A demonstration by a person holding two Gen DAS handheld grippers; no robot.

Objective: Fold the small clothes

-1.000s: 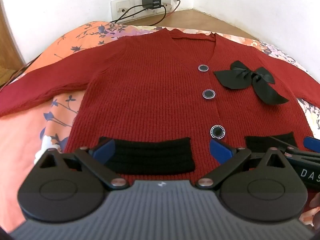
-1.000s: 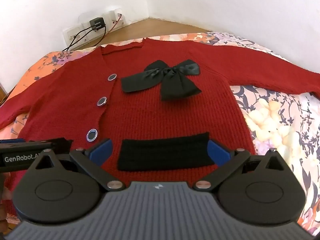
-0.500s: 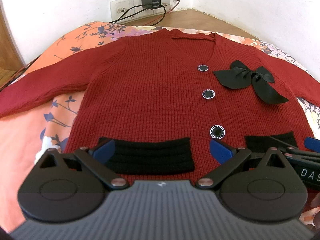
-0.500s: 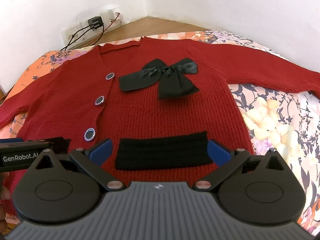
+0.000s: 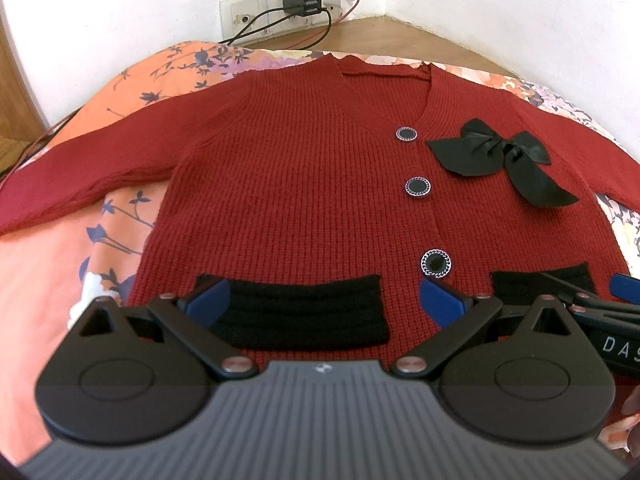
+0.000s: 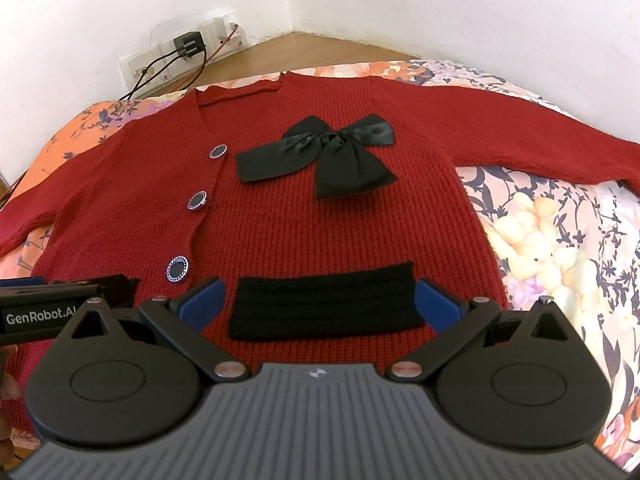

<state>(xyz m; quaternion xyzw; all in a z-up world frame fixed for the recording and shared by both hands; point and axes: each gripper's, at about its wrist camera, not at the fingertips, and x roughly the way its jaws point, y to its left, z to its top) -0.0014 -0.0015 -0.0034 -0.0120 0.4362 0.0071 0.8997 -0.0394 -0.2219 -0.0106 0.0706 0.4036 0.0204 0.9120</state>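
Red and knitted, the little cardigan lies flat and face up on a flowery bedsheet, with both sleeves spread out to the sides. It has three round buttons down the front, a shiny black bow on the chest, and two black pockets near the bottom edge. The left gripper sits at the bottom edge with its blue fingers wide apart, one on each side of a pocket. The right gripper does the same at the other pocket, fingers wide. Neither one holds anything. A black charger is plugged into the wall behind the bed.
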